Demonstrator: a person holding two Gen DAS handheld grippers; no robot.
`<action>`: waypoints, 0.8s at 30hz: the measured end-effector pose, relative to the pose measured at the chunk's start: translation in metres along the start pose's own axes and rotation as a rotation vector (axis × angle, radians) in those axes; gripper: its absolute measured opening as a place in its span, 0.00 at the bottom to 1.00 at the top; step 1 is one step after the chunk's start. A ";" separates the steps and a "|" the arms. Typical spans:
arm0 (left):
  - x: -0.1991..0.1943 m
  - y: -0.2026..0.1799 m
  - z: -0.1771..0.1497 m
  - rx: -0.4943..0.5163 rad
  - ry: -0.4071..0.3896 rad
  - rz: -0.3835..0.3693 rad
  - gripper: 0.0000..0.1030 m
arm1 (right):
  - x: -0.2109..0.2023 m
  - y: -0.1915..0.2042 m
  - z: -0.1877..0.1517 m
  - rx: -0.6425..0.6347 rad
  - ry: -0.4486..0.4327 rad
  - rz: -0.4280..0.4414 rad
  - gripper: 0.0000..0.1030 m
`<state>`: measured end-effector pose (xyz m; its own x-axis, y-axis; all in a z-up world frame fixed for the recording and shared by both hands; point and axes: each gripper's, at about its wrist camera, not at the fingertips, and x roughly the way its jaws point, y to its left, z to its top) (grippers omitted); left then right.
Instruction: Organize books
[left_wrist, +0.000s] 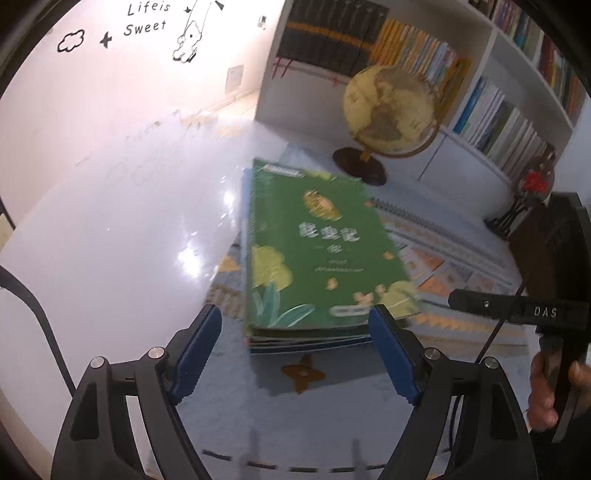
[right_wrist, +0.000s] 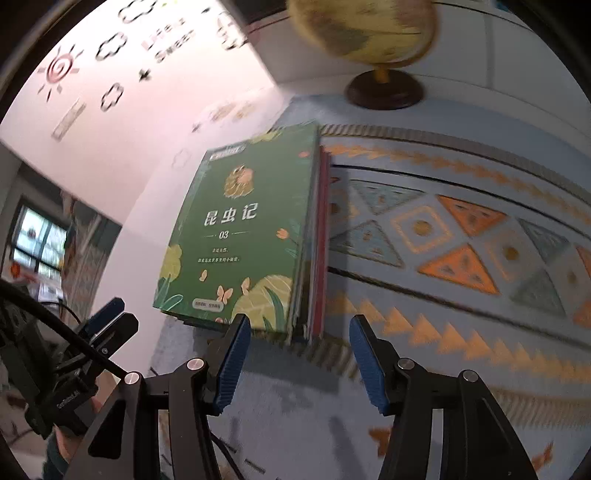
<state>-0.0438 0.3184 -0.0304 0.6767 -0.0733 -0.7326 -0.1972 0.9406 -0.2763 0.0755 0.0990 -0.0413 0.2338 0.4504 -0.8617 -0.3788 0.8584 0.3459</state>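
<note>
Left wrist view: a stack of books (left_wrist: 317, 251), green cover on top, lies flat on a patterned rug (left_wrist: 461, 258) over a glossy white floor (left_wrist: 110, 221).
Both claws stand released, nothing between the blue pads: the left claw (left_wrist: 295, 350) sits just short of the stack's near edge, the right claw (right_wrist: 299, 360) likewise in its own view. A globe (left_wrist: 388, 110) stands at one o'clock beyond the stack, before a white bookshelf (left_wrist: 491, 48).
</note>
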 end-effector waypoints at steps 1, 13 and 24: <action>-0.003 -0.006 0.003 0.009 -0.007 -0.003 0.78 | -0.010 0.001 -0.003 0.024 -0.024 -0.012 0.53; -0.061 -0.086 0.038 0.175 -0.193 0.059 0.83 | -0.093 0.045 -0.034 0.058 -0.294 -0.181 0.54; -0.074 -0.078 0.042 0.081 -0.249 0.142 0.99 | -0.126 0.077 -0.037 -0.109 -0.448 -0.274 0.69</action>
<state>-0.0487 0.2648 0.0717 0.8016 0.1354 -0.5823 -0.2521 0.9597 -0.1238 -0.0164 0.0994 0.0804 0.6874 0.2941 -0.6641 -0.3353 0.9396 0.0691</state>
